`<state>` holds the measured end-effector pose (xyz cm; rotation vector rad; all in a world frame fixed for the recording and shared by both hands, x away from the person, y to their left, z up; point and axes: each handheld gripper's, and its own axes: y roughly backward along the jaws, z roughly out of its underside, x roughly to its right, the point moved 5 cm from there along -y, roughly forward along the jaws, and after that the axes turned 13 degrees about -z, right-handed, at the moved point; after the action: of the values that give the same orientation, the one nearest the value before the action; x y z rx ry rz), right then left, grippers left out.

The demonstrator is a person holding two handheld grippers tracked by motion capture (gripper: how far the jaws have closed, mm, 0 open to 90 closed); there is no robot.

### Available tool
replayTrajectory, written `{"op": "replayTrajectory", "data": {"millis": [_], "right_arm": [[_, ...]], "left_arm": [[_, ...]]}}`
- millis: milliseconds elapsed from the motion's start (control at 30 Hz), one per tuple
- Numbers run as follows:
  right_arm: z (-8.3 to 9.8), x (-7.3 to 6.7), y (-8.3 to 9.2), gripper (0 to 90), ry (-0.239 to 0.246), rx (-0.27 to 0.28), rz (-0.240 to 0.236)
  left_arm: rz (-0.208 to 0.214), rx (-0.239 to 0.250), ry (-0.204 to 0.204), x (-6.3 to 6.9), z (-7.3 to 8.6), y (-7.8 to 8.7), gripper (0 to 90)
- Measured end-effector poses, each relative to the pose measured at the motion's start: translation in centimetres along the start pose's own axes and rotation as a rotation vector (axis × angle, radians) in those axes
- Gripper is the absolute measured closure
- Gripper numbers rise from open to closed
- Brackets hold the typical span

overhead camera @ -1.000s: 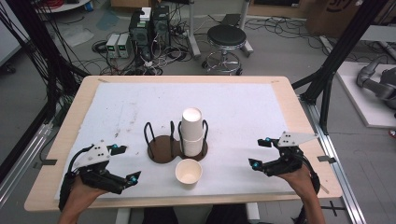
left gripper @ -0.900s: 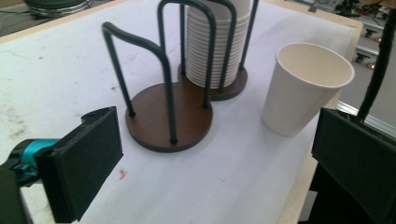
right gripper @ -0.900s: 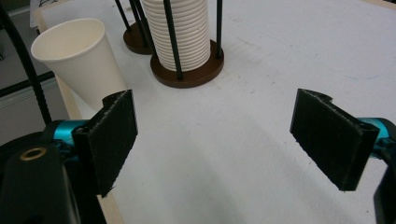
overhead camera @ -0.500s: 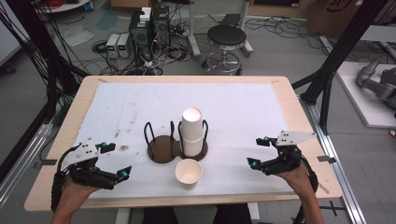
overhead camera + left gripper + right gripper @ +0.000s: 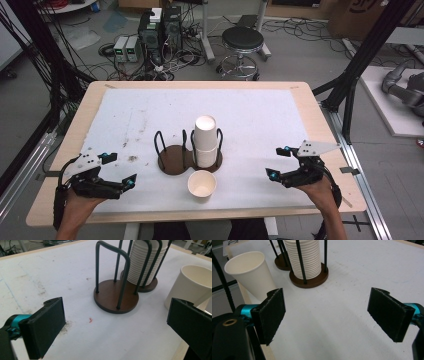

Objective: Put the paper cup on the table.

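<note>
Overhead, the left gripper [image 5: 119,172] and right gripper [image 5: 278,162] rested on the worktop [image 5: 260,115], both spread apart and empty, with the loose paper cup [image 5: 202,183] between them, well apart from each. Along the left gripper's jaws, the cup [image 5: 190,287] stood ahead beside the far jaw, near the cup holder [image 5: 116,295]. Along the right gripper's jaws, it [image 5: 250,273] stood just beyond one jaw, by the cup stack [image 5: 305,258].

left tool [image 5: 120,171] jaws wide apart, right tool [image 5: 278,162] jaws wide apart, both low
</note>
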<state>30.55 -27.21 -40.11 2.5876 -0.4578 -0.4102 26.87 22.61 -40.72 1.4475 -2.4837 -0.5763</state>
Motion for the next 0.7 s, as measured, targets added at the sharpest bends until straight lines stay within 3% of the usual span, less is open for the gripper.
{"op": "replayTrajectory", "data": {"millis": [233, 433, 700], "right_arm": [[-0.07, -0.15, -0.14, 15.3, 0.0, 0.009, 0.025], [0.04, -0.12, -0.05, 15.3, -0.013, 0.018, 0.055], [0.28, -0.04, -0.11, 15.3, -0.017, 0.015, 0.049]], "left_arm": [[-0.033, 0.004, 0.018, -0.37, 0.17, 0.08, 1.7], [-0.028, 0.004, 0.031, -0.55, 0.42, 0.04, 1.7], [-0.033, 0.001, 0.032, -0.69, 0.49, 0.1, 1.7]]}}
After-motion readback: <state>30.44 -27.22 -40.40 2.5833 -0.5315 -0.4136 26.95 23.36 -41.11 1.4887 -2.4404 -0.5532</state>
